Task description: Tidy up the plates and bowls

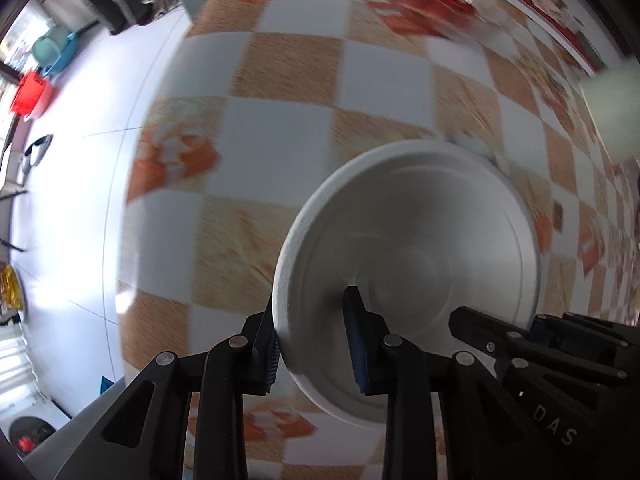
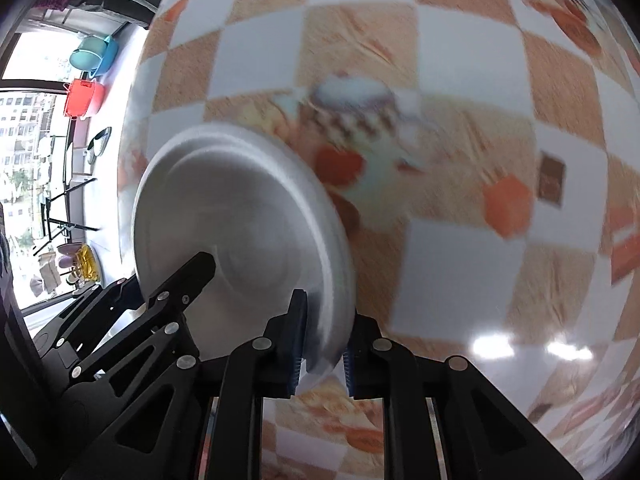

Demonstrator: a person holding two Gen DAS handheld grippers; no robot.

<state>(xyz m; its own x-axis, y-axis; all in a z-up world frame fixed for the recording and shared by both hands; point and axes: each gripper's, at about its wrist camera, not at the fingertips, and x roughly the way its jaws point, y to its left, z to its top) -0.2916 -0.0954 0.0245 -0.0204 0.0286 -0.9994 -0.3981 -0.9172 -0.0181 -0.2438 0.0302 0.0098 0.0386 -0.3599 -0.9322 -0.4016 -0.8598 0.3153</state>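
White bowl over checkered desk, near its edge; left gripper and right gripper fingers each clamp the rim.

A white round bowl was held tilted on edge above the checkered tablecloth, its rim clamped.

- White bowl: tilted on its side, inside facing the camera, held over the checkered tablecloth; picture blurred.
- Left gripper: blue-padded fingers clamped on the bowl's left rim, one outside the wall, one inside.
- Right gripper: black, on the bowl's lower right rim; finger state unclear.
- White object: near the tablecloth's right edge, blurred.
- Floor beyond the table's left edge: red basin, teal basin.
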